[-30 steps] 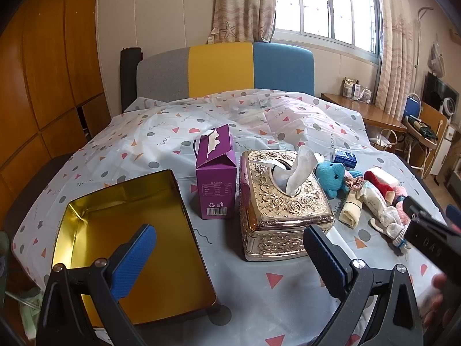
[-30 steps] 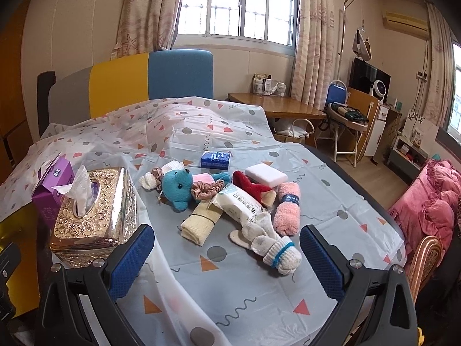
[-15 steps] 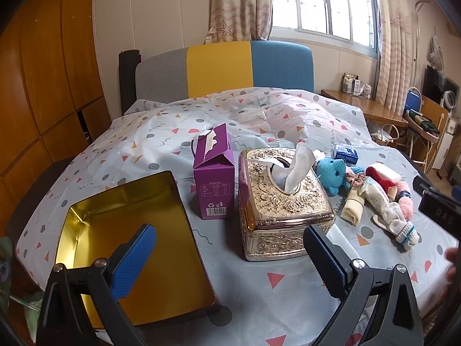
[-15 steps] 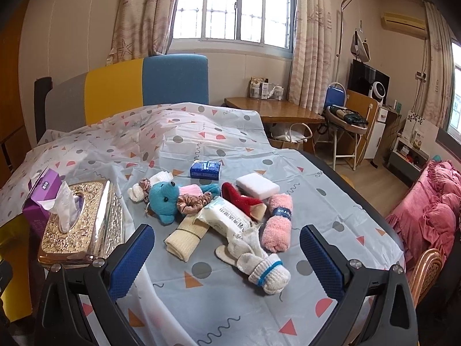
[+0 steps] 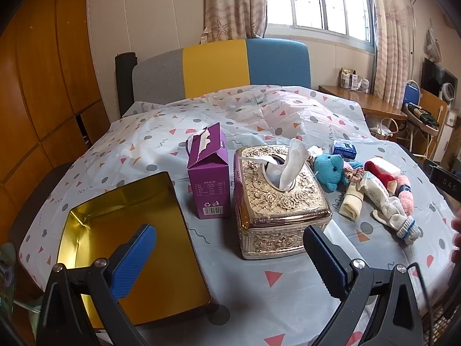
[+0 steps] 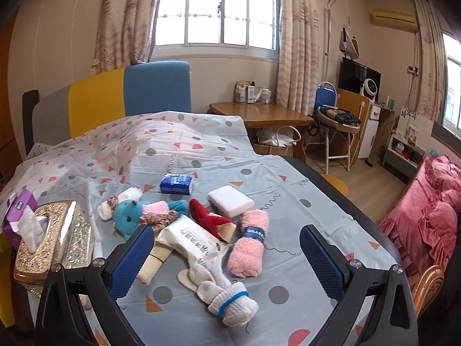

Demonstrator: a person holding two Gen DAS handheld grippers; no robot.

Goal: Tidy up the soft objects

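- Right gripper (image 6: 226, 255): jaws spread wide, holding nothing, poised over the pile of soft objects on the bed (image 6: 311, 190).
- Left gripper (image 5: 229, 255): likewise released and empty, above the gold tin (image 5: 95, 216) and the ornate tissue box (image 5: 276, 199).
- Nearest items: white sock (image 6: 227, 297), pink rolled towel (image 6: 250, 248), wipes pack (image 6: 196, 239); teal plush (image 6: 128, 216) behind.
- Destination appears to be the gold tin, though this is unconfirmed.
- Recommendation: take the outermost sock first, pinch its thick cuffed end, lift straight up to avoid dragging neighbours.
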